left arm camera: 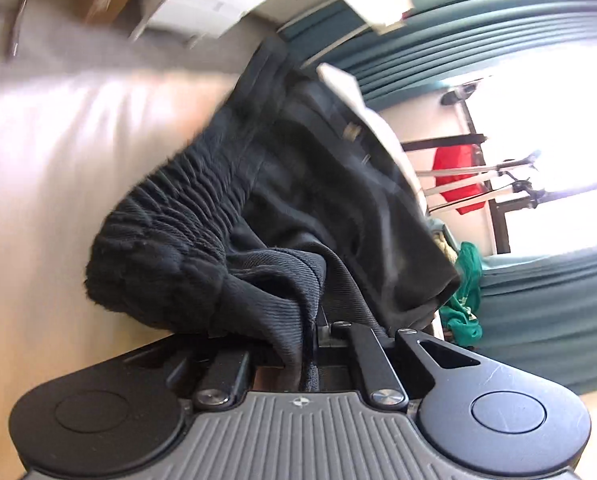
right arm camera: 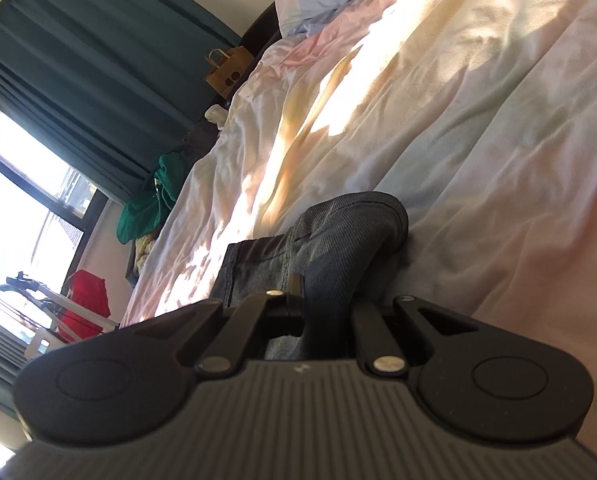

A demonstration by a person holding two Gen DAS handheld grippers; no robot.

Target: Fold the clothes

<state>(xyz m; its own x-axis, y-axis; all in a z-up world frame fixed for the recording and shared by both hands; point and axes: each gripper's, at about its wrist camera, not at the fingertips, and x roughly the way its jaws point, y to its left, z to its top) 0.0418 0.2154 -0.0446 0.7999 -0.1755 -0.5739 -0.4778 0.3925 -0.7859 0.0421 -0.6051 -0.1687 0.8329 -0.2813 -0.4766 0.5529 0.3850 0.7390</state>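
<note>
At lower centre of the left wrist view, the left gripper (left arm camera: 318,320) is clenched on a bunch of the black garment (left arm camera: 258,208); its ribbed, gathered band bulges out to the left and the rest hangs or trails away toward upper right, w/ motion blur all round. Lower centre of the right wrist view: the right gripper (right arm camera: 298,300) is clamped tight on a fold of dark grey-looking cloth (right arm camera: 338,236), prob. another part of the same garment, tho I can't confirm that. That cloth lies on the bed (right arm camera: 478,140), on the pale crumpled sheet.

Step in hand, as I read it: carrying one edge across to make a fold. To do it well: keep the right grip anchored low on the bed, sweep the left edge over flat, keep cloth taut betw. both grips so no creases get trapped, and match edge to edge before letting go.

Containers: a brown paper bag (right arm camera: 224,68) stands beside the bed, upper left of the right view; contents not visible. A green cloth heap (right arm camera: 154,204) sits loose by the curtain, in no container.
</note>
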